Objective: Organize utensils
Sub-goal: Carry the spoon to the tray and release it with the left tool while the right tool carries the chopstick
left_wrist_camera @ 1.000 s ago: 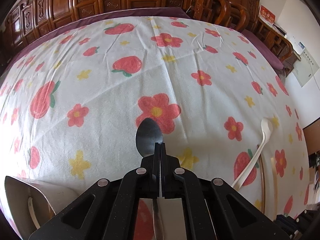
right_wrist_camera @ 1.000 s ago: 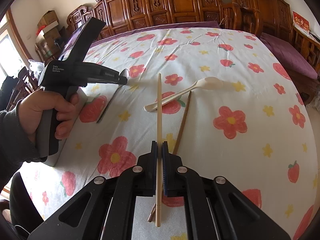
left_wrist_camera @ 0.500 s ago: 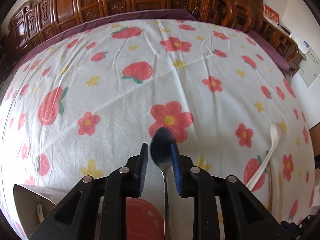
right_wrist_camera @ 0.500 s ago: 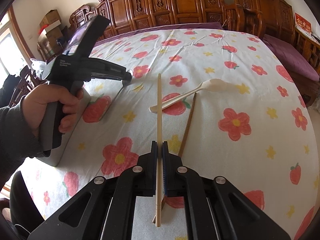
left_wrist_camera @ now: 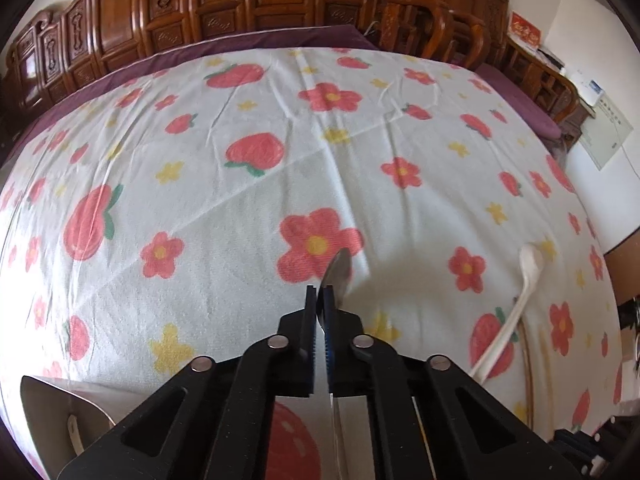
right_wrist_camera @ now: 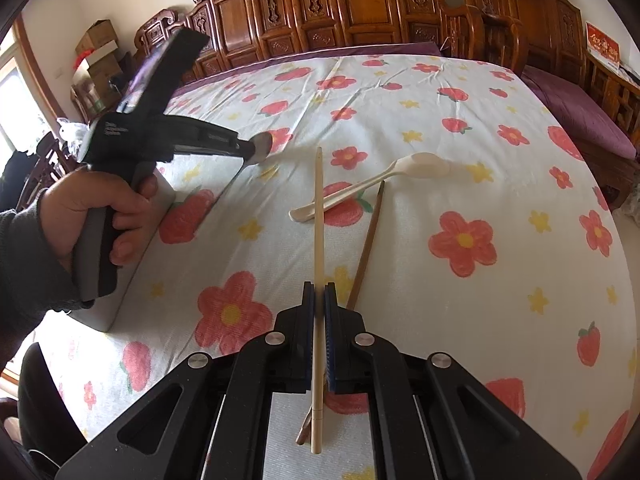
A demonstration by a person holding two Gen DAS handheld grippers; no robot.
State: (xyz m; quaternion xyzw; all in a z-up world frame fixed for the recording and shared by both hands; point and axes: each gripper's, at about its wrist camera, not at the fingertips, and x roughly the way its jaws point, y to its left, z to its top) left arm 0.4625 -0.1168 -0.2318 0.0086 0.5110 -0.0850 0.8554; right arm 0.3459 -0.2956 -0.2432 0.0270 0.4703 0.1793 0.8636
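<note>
My left gripper (left_wrist_camera: pixel 319 294) is shut on a metal spoon (left_wrist_camera: pixel 338 274). The spoon's bowl sticks out past the right finger, turned on edge and blurred, above the flowered cloth. From the right wrist view the left gripper (right_wrist_camera: pixel 250 151) holds the spoon (right_wrist_camera: pixel 262 146) lifted off the table. My right gripper (right_wrist_camera: pixel 319 292) is shut on a pale wooden chopstick (right_wrist_camera: pixel 318 216) that points forward. A dark brown chopstick (right_wrist_camera: pixel 366 252) and a cream plastic spoon (right_wrist_camera: pixel 376 182) lie on the cloth; the plastic spoon also shows in the left wrist view (left_wrist_camera: pixel 516 308).
A grey metal box (right_wrist_camera: pixel 136 264) stands at the table's left edge under the left hand; its corner shows in the left wrist view (left_wrist_camera: pixel 60 404). The table carries a white cloth with red flowers (right_wrist_camera: pixel 464 240). Carved wooden chairs (right_wrist_camera: pixel 360 12) line the far side.
The left gripper opened half a second ago, then shut again on the metal spoon; the spoon is now turned on edge and lifted. The right gripper kept the pale chopstick almost still.
</note>
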